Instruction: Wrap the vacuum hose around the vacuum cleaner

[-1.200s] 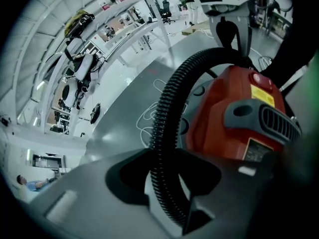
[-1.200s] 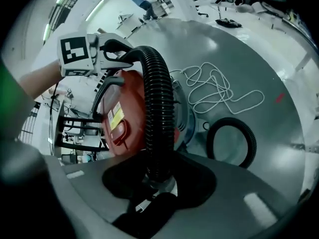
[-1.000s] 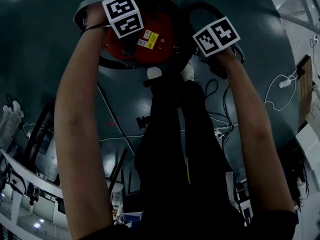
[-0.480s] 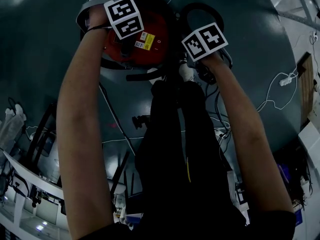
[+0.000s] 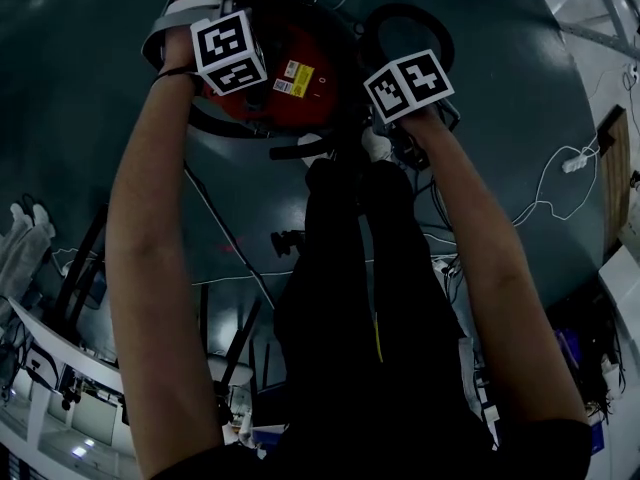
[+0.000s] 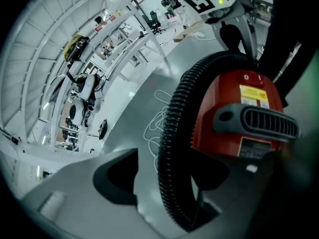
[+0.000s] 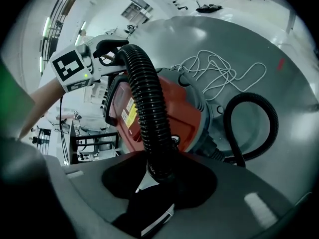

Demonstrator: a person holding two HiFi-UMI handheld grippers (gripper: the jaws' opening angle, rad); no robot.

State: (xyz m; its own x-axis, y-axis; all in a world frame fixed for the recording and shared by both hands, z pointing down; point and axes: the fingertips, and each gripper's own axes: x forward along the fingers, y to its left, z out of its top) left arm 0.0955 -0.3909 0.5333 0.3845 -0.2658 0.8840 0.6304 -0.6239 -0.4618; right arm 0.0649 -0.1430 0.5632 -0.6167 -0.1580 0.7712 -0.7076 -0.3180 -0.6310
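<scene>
The red vacuum cleaner [image 5: 300, 78] sits on the dark floor in front of me. Its black ribbed hose [image 6: 174, 123] curves around the red body [image 6: 234, 118]. My left gripper [image 6: 194, 183] has just been opening its jaws. The hose runs between them, with a gap to the left pad. My right gripper [image 7: 159, 178] is shut on the hose [image 7: 144, 98] near its end cuff, close to the vacuum's side [image 7: 184, 113]. In the head view both marker cubes hover over the vacuum, the left one [image 5: 228, 53] and the right one [image 5: 408, 85]. A hose loop [image 5: 400, 10] lies beyond the right one.
The white power cord [image 7: 224, 73] lies in loose loops on the floor behind the vacuum. More cables and a white power strip [image 5: 572, 165] lie to the right. My dark trouser legs [image 5: 360, 298] fill the centre. Benches and stands crowd the lower left.
My right gripper has shifted left, closer to the vacuum, carrying the hose. The left gripper's cube has tilted and moved slightly left and up.
</scene>
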